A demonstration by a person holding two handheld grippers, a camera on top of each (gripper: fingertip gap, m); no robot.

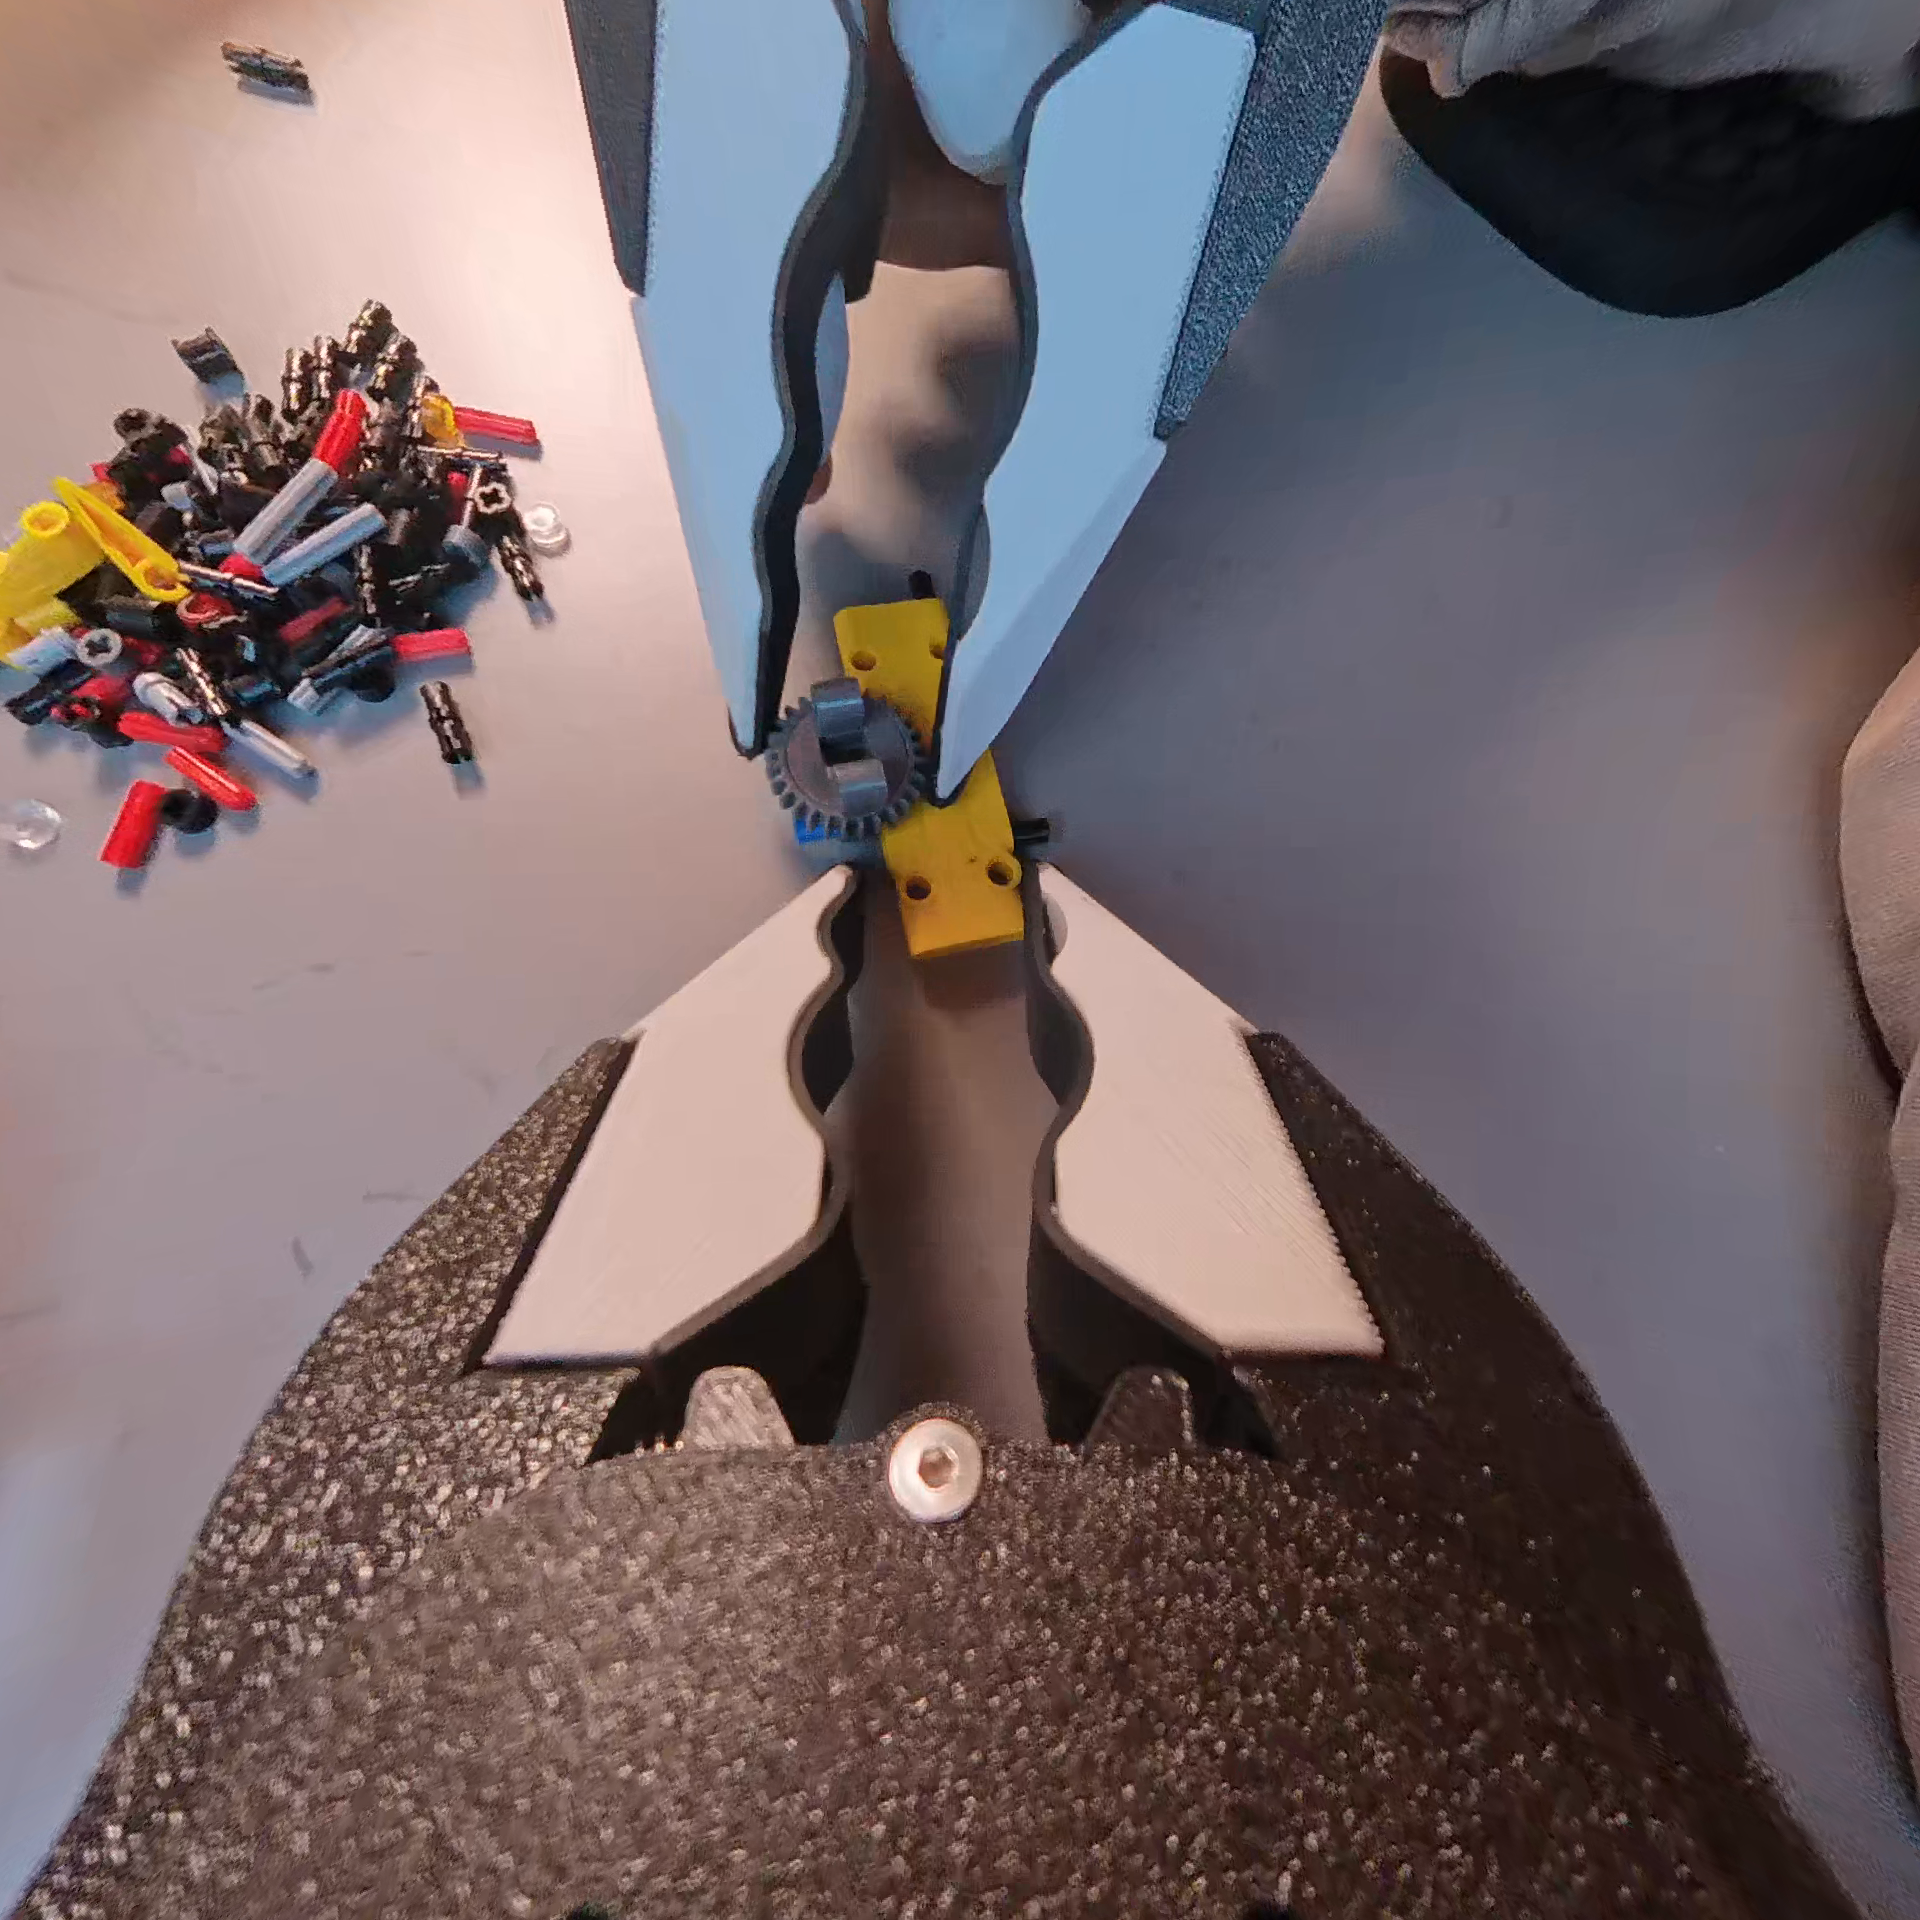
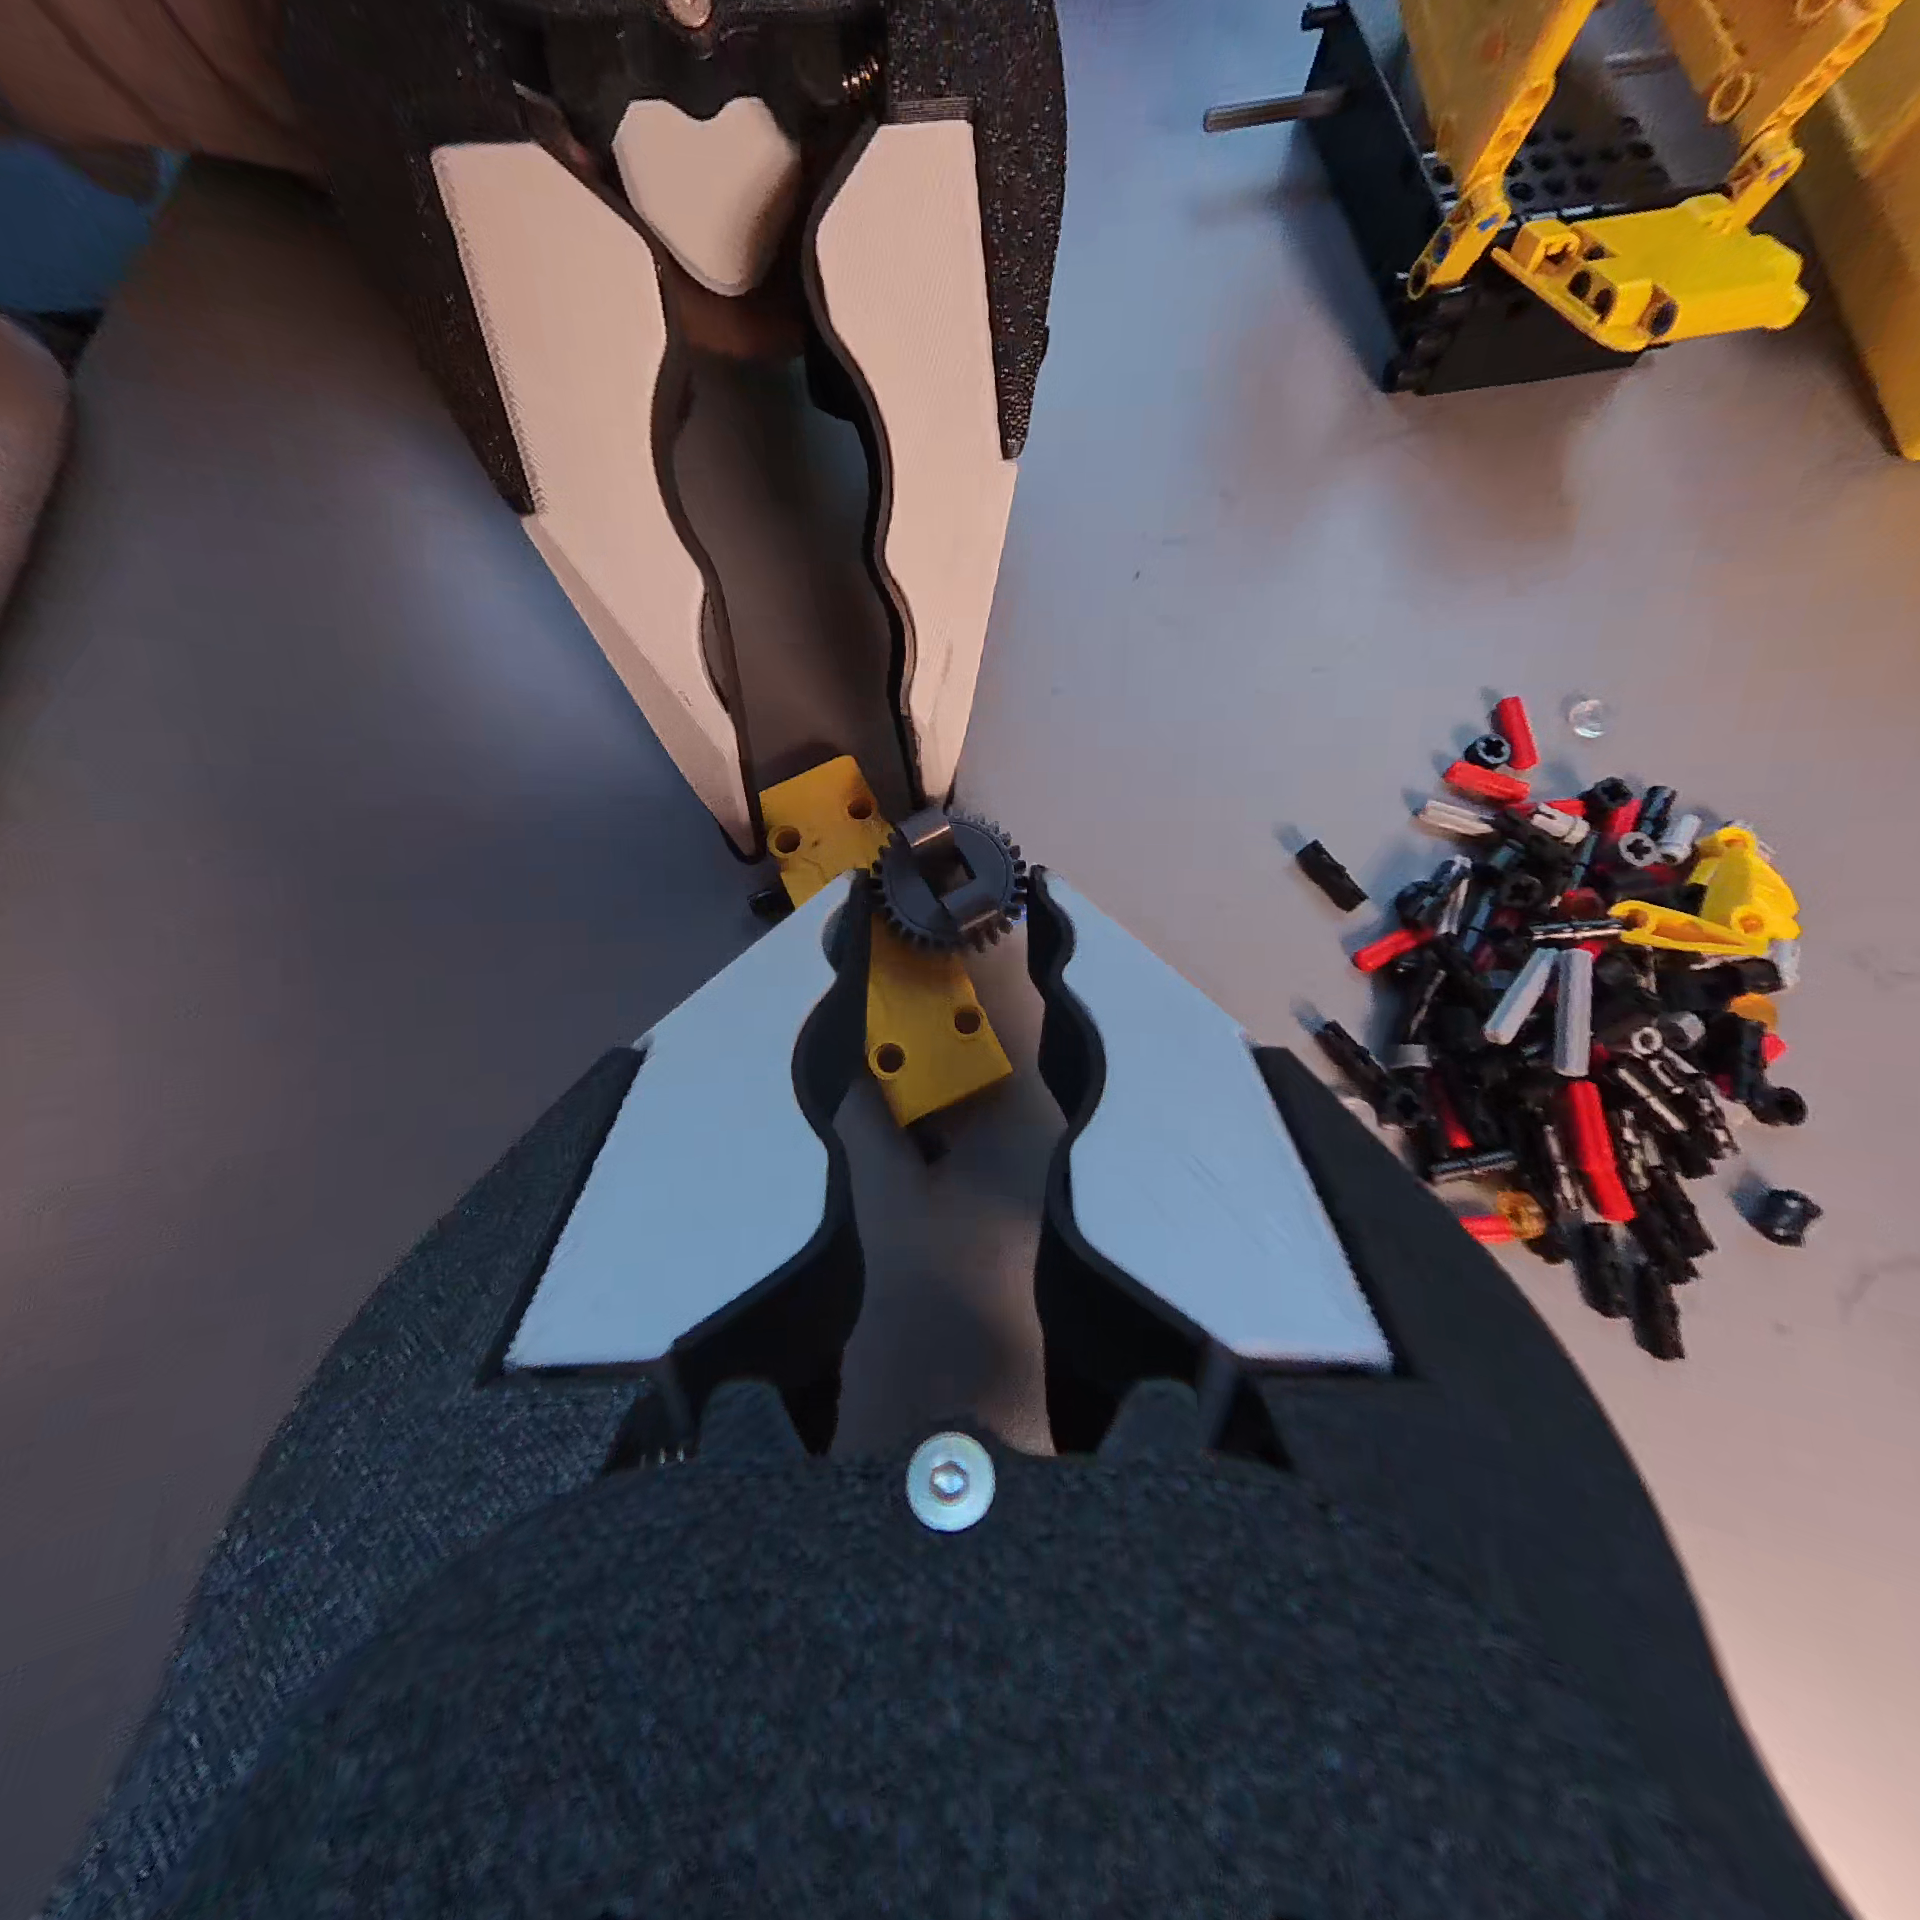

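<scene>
Dim, warm-and-bluish indoor light, soft shadows, strong fisheye bending at the edges, slight blur on near housings

Yellow-black model [image 2: 1600,208] (top cropped)

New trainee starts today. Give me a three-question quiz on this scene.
1. True or false: the left claw grips the yellow block.
2. The right claw closes on: A) the grey gear, B) a red pin, C) nothing.
3. Fill in: the pile of loose parts lies on the ___.
Key: 1 true; 2 A; 3 table.
</scene>
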